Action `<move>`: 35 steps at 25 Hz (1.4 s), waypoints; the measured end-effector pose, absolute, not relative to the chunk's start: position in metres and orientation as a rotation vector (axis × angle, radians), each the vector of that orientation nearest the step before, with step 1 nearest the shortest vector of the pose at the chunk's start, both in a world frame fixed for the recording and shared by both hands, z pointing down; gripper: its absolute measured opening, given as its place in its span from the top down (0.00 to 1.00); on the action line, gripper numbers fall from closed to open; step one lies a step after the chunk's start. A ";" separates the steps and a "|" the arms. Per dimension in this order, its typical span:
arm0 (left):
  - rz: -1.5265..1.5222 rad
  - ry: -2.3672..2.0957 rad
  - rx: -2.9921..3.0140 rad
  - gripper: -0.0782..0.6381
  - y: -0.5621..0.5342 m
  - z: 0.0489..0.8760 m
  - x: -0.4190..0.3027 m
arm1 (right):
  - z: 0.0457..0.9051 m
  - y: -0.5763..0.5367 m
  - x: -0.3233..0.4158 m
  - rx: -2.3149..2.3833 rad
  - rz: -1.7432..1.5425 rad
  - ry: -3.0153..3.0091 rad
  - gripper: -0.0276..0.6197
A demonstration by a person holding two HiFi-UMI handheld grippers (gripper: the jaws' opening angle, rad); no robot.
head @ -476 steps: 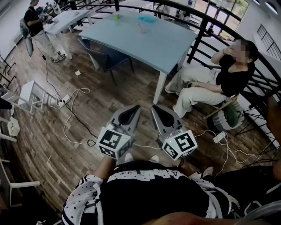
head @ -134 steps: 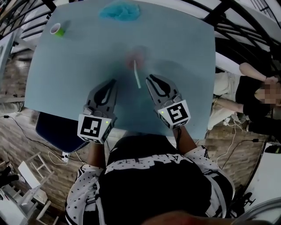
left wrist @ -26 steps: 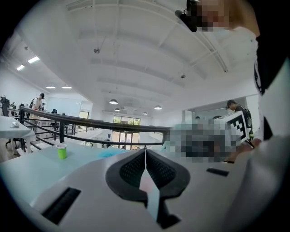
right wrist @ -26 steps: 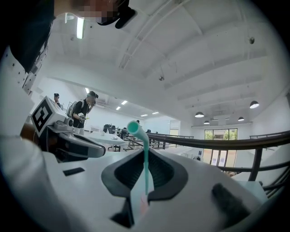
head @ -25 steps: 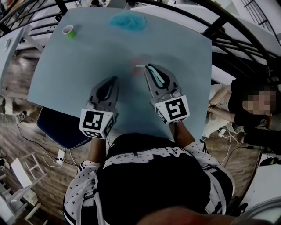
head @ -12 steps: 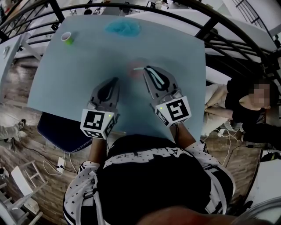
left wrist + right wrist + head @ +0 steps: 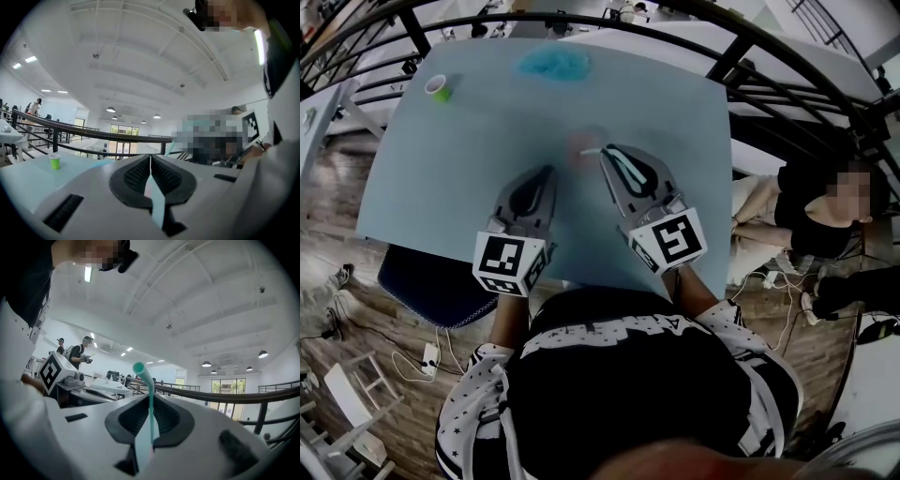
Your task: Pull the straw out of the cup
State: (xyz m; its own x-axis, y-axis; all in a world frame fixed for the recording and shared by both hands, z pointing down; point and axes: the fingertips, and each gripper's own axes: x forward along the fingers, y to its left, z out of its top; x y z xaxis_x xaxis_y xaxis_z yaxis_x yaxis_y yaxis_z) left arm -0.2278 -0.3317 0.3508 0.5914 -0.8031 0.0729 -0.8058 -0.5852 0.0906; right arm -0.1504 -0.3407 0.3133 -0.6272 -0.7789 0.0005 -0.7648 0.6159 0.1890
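A faint pinkish see-through cup [image 7: 580,143] stands on the light blue table [image 7: 459,178], just off my right gripper's tips. The teal straw [image 7: 625,169] lies along my right gripper [image 7: 607,150], which is shut on it. In the right gripper view the straw [image 7: 150,399] rises between the closed jaws of that gripper [image 7: 151,398], its bent tip curling left above them. Whether its lower end still sits in the cup is hidden. My left gripper [image 7: 548,172] hovers left of the cup, shut on nothing [image 7: 150,157].
A small green cup [image 7: 438,87] stands at the table's far left corner and a blue crumpled thing [image 7: 553,63] at its far edge. Black railings curve behind the table. A person [image 7: 825,216] sits at the right. A dark chair [image 7: 431,281] is tucked under the near left edge.
The view has drifted slightly and the table sits a little further left. Both grippers keep their places by the cup, the right one still shut on the straw.
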 end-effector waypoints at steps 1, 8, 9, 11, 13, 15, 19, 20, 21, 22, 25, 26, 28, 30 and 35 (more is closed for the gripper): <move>0.036 -1.373 2.697 0.87 -0.331 0.351 -0.228 | 0.312 -0.340 -0.150 1.318 -0.264 -2.754 0.89; 0.032 -1.385 2.685 0.87 -0.325 0.354 -0.234 | 0.311 -0.334 -0.152 1.322 -0.255 -2.765 0.89; 0.032 -1.385 2.686 0.87 -0.324 0.354 -0.234 | 0.311 -0.334 -0.152 1.322 -0.257 -2.766 0.89; 0.033 -1.388 2.686 0.87 -0.324 0.354 -0.234 | 0.311 -0.334 -0.153 1.319 -0.261 -2.767 0.89; 0.035 -1.391 2.684 0.87 -0.324 0.354 -0.235 | 0.311 -0.334 -0.153 1.314 -0.262 -2.767 0.89; 0.035 -1.391 2.689 0.87 -0.323 0.353 -0.234 | 0.312 -0.333 -0.153 1.314 -0.263 -2.767 0.89; 0.035 -1.396 2.689 0.87 -0.320 0.353 -0.235 | 0.311 -0.331 -0.153 1.317 -0.264 -2.770 0.89; 0.036 -1.397 2.687 0.87 -0.320 0.353 -0.235 | 0.311 -0.331 -0.153 1.317 -0.263 -2.771 0.89; 0.038 -1.396 2.687 0.87 -0.320 0.353 -0.235 | 0.311 -0.330 -0.153 1.317 -0.261 -2.771 0.89; 0.039 -1.395 2.686 0.87 -0.319 0.354 -0.234 | 0.311 -0.330 -0.152 1.318 -0.260 -2.772 0.89; 0.042 -1.394 2.686 0.87 -0.321 0.355 -0.233 | 0.311 -0.332 -0.150 1.322 -0.261 -2.773 0.89; 0.047 -1.394 2.688 0.87 -0.322 0.355 -0.232 | 0.311 -0.332 -0.149 1.325 -0.261 -2.775 0.89; 0.053 -1.393 2.693 0.87 -0.324 0.355 -0.231 | 0.311 -0.334 -0.148 1.328 -0.258 -2.776 0.89; 0.050 -1.390 2.695 0.87 -0.325 0.354 -0.229 | 0.311 -0.336 -0.146 1.332 -0.252 -2.775 0.89; 0.050 -1.391 2.695 0.87 -0.325 0.354 -0.223 | 0.311 -0.336 -0.138 1.345 -0.255 -2.777 0.89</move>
State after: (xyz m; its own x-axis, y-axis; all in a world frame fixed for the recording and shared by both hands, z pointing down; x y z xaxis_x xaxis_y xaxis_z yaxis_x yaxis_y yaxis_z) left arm -0.2226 -0.3247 0.3543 0.5799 -0.8109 0.0786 -0.8144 -0.5746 0.0807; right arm -0.1379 -0.3363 0.3110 -0.6216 -0.7828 -0.0309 -0.7753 0.6090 0.1676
